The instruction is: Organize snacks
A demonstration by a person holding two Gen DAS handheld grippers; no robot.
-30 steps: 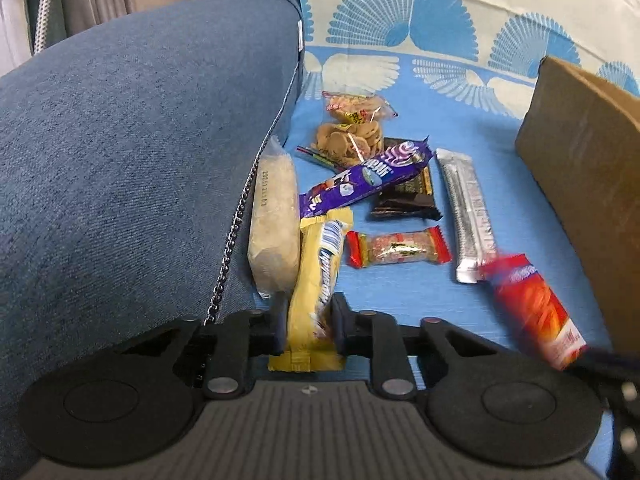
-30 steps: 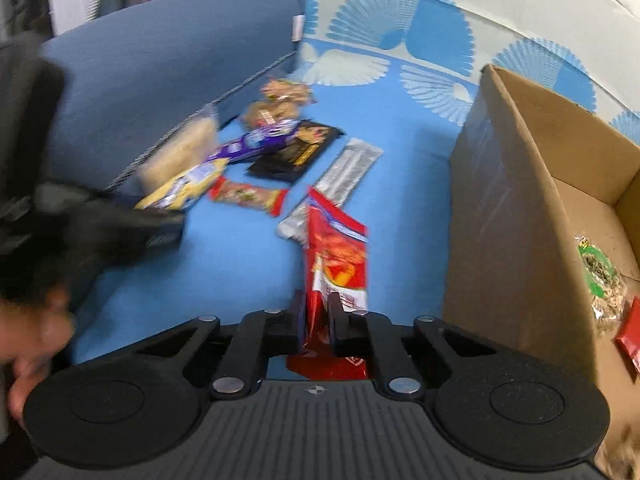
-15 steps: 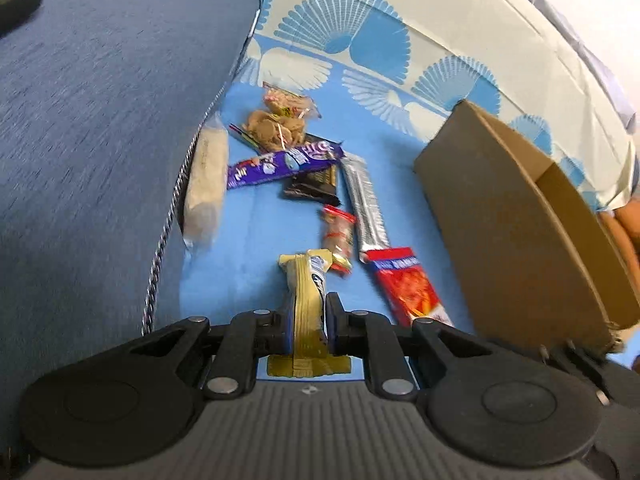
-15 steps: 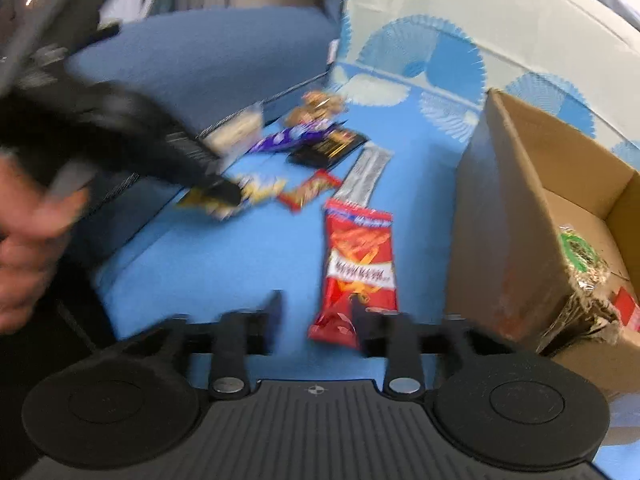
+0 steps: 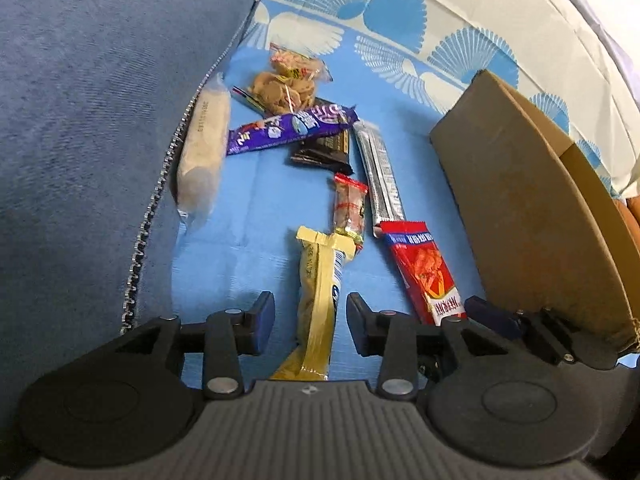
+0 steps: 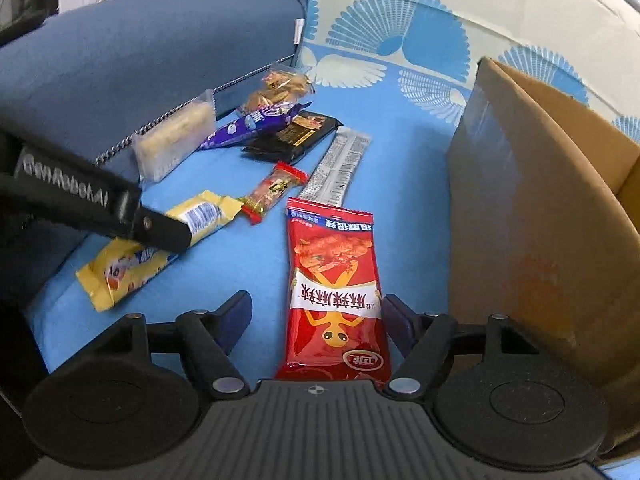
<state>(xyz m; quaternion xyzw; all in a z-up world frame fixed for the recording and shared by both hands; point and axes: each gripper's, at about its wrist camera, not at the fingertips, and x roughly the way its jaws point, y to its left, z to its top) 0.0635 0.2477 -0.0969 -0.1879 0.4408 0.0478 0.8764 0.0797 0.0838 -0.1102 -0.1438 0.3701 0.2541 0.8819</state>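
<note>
My left gripper (image 5: 311,318) is open, its jaws on either side of a yellow snack bar (image 5: 322,292) lying on the blue sheet. My right gripper (image 6: 316,320) is open around a red snack packet (image 6: 334,288) that lies flat on the sheet. The red packet (image 5: 422,270) also shows in the left wrist view, and the yellow bar (image 6: 160,248) in the right wrist view, partly under the left gripper's finger (image 6: 160,232). A cardboard box (image 6: 532,208) stands open at the right.
More snacks lie behind: a small red candy bar (image 5: 350,208), a silver bar (image 5: 382,176), a black packet (image 5: 324,152), a purple bar (image 5: 292,128), a pale cracker roll (image 5: 202,144) and a cookie bag (image 5: 286,82). A blue sofa arm (image 5: 88,100) rises at the left.
Both grippers have opened. The yellow bar and the red packet were let go and now lie on the sheet, nearer the box than a second ago.
</note>
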